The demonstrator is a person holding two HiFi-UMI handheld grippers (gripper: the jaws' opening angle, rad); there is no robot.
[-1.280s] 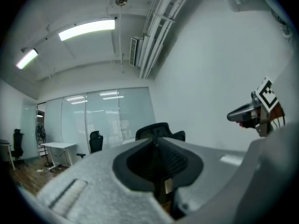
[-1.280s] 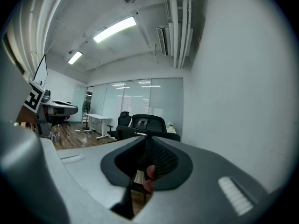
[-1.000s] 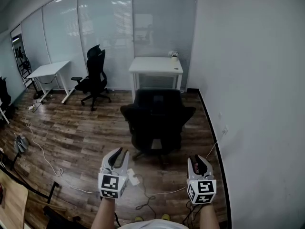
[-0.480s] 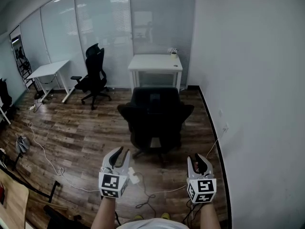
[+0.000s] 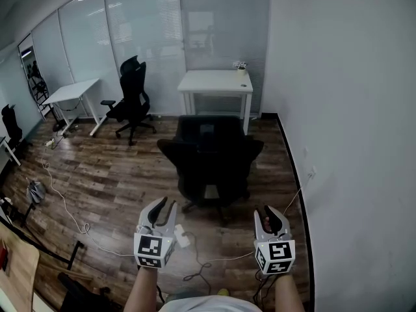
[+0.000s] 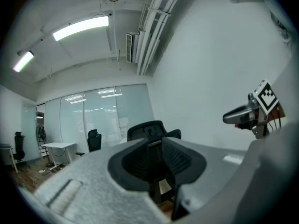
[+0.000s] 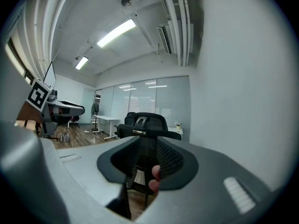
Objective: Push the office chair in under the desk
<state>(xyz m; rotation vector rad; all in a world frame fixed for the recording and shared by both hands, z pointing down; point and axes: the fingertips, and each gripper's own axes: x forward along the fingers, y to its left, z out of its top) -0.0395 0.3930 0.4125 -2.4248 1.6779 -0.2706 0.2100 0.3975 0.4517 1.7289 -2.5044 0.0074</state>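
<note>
**Chair** (image 5: 211,164): black, standing on the wood floor (image 5: 117,181) at mid-room, its back turned to the near side. It is just on the near side of the white bench (image 5: 216,82) and in line with it. The seat is not under the bench top.

**Bench:** set against the far glass wall (image 5: 156,38), its right end close to the right wall (image 5: 344,109). A small pot (image 5: 241,66) stands at its far right corner.

**Left claw** (image 5: 164,208): held level at the near left, pointing at the chair and well apart from it. The jaws stand narrowly parted and have just been opening. Nothing is between them; the chair back shows beyond the gap.

**Right claw** (image 5: 270,214): held level at the near right, close to the right wall, pointing at the chair and well apart from it. The jaws stand narrowly parted and grip nothing. A fingertip (image 7: 154,178) of the person shows low in the gap, with the chair beyond.

**Other items:**
- A spare chair (image 5: 133,99) stands at the far left, beside a side bench (image 5: 73,91).
- Cables (image 5: 62,207) trail over the floor at the near left.
- A white power strip (image 5: 181,236) lies on the floor just right of the left claw, on the near side of the chair.
</note>
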